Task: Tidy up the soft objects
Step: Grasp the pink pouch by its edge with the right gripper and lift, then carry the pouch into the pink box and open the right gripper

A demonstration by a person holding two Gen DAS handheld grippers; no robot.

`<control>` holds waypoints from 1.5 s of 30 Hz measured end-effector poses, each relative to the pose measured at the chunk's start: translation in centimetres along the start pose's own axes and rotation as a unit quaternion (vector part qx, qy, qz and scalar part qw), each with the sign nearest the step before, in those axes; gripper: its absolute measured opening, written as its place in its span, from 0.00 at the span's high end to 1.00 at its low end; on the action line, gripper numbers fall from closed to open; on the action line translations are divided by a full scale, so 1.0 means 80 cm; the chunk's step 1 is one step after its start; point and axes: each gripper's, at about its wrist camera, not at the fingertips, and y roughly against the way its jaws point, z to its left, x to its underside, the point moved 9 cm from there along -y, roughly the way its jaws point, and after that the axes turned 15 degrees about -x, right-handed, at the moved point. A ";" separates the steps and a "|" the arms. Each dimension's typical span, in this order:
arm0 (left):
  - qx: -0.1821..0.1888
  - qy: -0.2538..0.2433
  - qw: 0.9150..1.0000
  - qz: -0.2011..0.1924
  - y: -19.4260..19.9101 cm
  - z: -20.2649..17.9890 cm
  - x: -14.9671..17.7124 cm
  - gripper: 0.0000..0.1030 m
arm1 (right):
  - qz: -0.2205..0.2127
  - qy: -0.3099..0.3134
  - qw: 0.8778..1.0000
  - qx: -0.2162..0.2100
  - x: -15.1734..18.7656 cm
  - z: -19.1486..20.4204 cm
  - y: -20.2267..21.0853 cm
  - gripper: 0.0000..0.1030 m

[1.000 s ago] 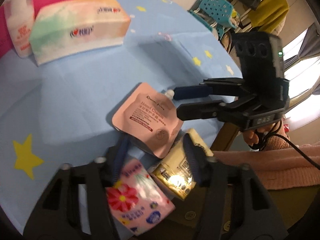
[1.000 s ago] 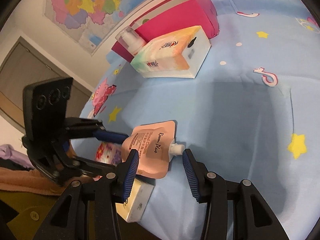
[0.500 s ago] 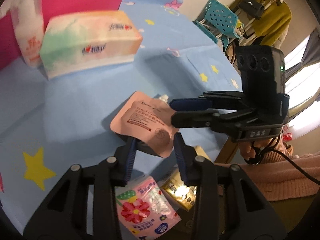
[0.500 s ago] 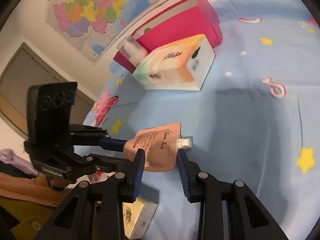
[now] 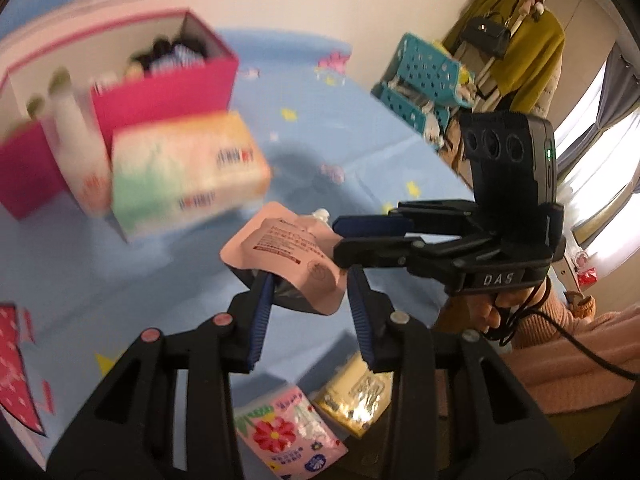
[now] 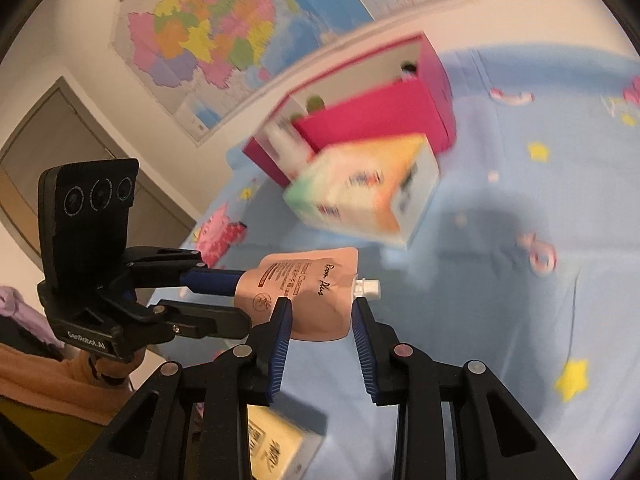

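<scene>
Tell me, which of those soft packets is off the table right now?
The peach spouted pouch, held between both tongs. The flowery pink packet and the yellow packet lie on the table below.

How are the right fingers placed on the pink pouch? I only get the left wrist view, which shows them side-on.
Observer: The right gripper has just been closing. Its fingers pinch the pouch at the spout end, and the white spout pokes out past one fingertip.
Operator: What's behind the pink box? It's blurred here.
Observer: A colourful map hangs on the wall.
</scene>
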 end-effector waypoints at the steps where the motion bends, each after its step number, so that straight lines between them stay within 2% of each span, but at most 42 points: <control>1: -0.002 -0.001 1.000 -0.010 0.006 0.003 -0.008 0.62 | -0.005 0.009 1.000 0.000 -0.010 0.004 0.002 0.69; 3: -0.009 -0.002 1.000 -0.029 0.017 0.009 -0.028 0.62 | -0.012 0.026 1.000 0.000 -0.029 0.010 0.004 0.69; 4: -0.004 -0.003 0.999 -0.042 0.024 0.011 -0.041 0.62 | -0.016 0.033 0.999 -0.001 -0.037 0.014 0.004 0.72; 6: 0.018 -0.002 0.999 -0.051 0.031 0.009 -0.061 0.62 | -0.019 0.049 0.998 -0.032 -0.056 0.027 0.001 0.83; 8: -0.006 -0.015 0.998 -0.068 0.033 0.013 -0.080 0.62 | -0.019 0.083 0.996 -0.005 -0.079 0.035 -0.010 0.83; 11: -0.014 -0.007 0.998 -0.065 0.024 0.028 -0.095 0.62 | -0.015 0.069 0.997 -0.013 -0.098 0.027 -0.025 0.83; 14: -0.028 0.008 0.998 -0.055 0.014 0.053 -0.081 0.62 | -0.008 0.043 0.999 -0.006 -0.091 0.001 -0.023 0.81; 18: -0.031 0.025 0.999 -0.024 -0.003 0.079 -0.042 0.62 | 0.029 0.009 1.000 0.004 -0.054 -0.030 -0.036 0.59; 19: -0.033 0.031 0.999 -0.017 -0.008 0.084 -0.034 0.61 | 0.037 0.004 0.999 0.010 -0.045 -0.037 -0.042 0.59; 23: -0.040 0.050 0.998 0.022 -0.039 0.096 -0.001 0.61 | 0.055 -0.026 0.998 0.013 -0.019 -0.058 -0.062 0.59; 28: -0.010 0.058 0.996 0.065 -0.072 0.084 0.031 0.61 | 0.063 -0.026 0.997 0.025 -0.008 -0.065 -0.077 0.59; 30: 0.004 0.060 0.996 0.073 -0.080 0.077 0.038 0.61 | 0.063 -0.025 0.998 0.017 -0.008 -0.063 -0.082 0.59; 33: 0.012 0.062 0.995 0.074 -0.084 0.068 0.045 0.62 | 0.065 -0.017 0.998 0.011 -0.006 -0.058 -0.089 0.57; 35: 0.005 0.060 0.996 0.069 -0.083 0.066 0.046 0.65 | 0.062 -0.017 0.998 0.010 -0.004 -0.058 -0.089 0.58; 40: 0.007 0.072 0.995 0.069 -0.076 0.067 0.043 0.68 | 0.041 -0.025 0.999 0.008 -0.006 -0.048 -0.076 0.74; 45: 0.011 0.069 0.997 0.037 -0.049 0.059 0.020 0.68 | 0.015 -0.004 1.000 0.020 -0.025 -0.028 -0.060 0.74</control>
